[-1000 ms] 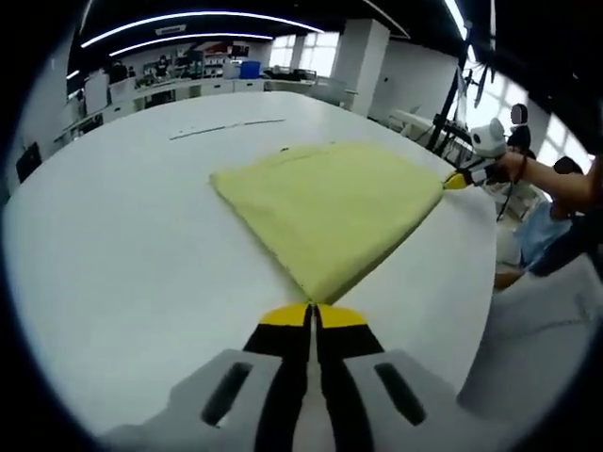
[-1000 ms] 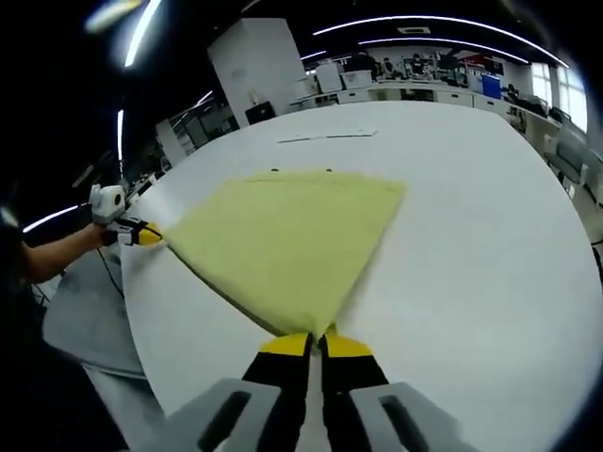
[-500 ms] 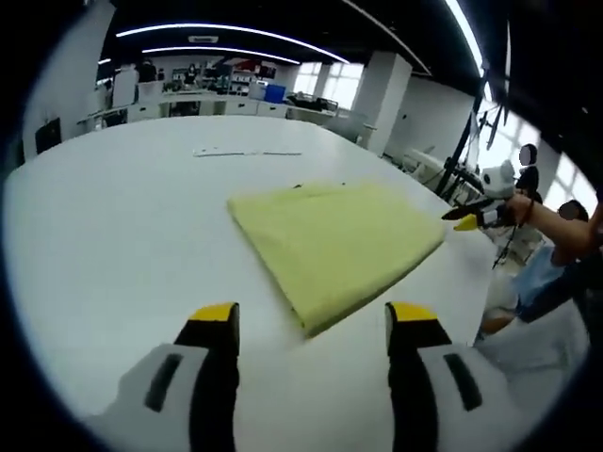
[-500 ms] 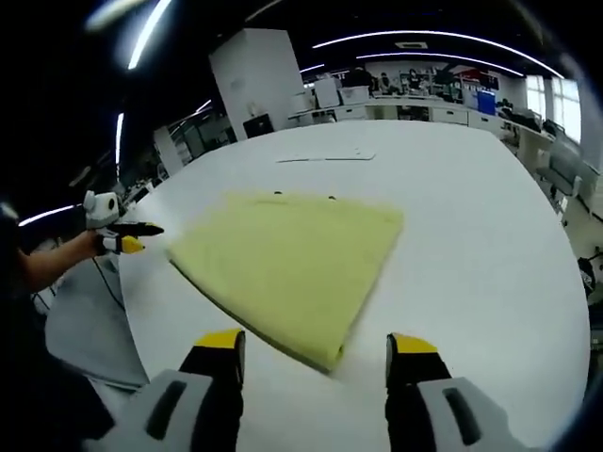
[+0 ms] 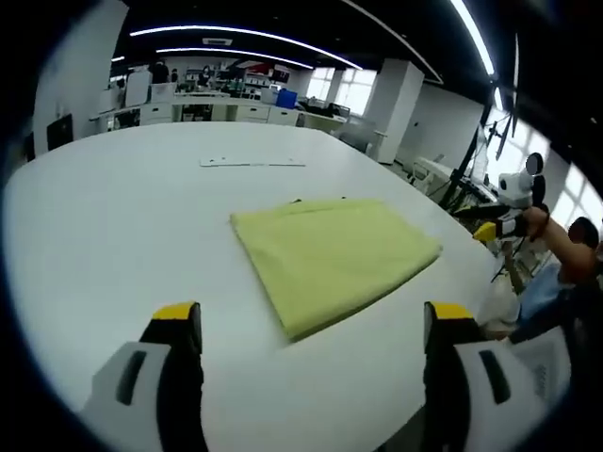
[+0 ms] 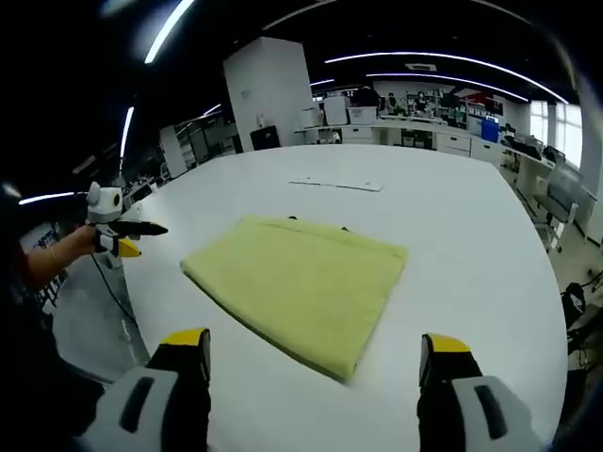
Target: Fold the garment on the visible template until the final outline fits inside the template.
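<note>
A yellow garment, folded into a flat four-sided pad, lies on the white round table. My left gripper is open wide and hangs short of the garment's near corner, holding nothing. In the right gripper view the same garment lies ahead of my right gripper, which is also open wide and holds nothing. Each gripper appears in the other's view beyond the table edge: the right gripper and the left gripper. Small dark marks peek out at the garment's far edge.
A thin pale strip lies on the table beyond the garment. A person's arm reaches in beside the table rim. Desks and office equipment stand far behind. The floor drops away at the near table edge.
Both grippers were shut on the garment's two near corners one second ago. They have let go, spread wide and drawn back, and the garment lies flat.
</note>
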A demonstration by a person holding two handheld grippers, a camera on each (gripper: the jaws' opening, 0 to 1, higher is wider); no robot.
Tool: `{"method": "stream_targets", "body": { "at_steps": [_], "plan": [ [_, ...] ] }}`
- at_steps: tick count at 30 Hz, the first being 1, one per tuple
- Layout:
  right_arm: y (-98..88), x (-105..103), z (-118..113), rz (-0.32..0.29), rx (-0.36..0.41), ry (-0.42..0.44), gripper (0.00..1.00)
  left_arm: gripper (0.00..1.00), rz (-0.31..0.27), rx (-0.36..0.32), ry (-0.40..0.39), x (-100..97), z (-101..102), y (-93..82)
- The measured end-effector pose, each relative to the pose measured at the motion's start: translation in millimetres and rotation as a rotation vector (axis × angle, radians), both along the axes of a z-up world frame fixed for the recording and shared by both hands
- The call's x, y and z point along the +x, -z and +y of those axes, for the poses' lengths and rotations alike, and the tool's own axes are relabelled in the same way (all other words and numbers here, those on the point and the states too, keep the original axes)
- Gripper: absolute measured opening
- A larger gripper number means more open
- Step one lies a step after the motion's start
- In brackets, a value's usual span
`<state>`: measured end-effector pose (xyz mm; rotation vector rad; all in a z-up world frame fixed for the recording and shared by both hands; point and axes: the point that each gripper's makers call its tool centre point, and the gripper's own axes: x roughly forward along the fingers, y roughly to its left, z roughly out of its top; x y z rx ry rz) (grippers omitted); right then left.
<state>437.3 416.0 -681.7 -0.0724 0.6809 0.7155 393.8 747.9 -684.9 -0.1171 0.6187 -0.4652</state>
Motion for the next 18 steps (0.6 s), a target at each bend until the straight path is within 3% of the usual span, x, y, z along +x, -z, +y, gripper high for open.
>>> {"method": "stream_targets", "body": {
  "at_steps": [3,9,18],
  "plan": [
    [-8.7,-3.7,2.7,-0.013,0.014,0.011,1.00,0.99,-0.021,0.020,0.006,-3.7,-2.7,-10.0],
    [-18.9,-12.1,4.9,-0.027,0.026,0.027,1.00,0.99,-0.052,0.063,0.001,-8.7,-6.6,-20.2],
    [-16.3,-24.6,1.4,-0.062,-0.046,0.003,1.00,0.99,-0.048,0.097,-0.010,-15.4,-7.6,-20.5]
  ]
}}
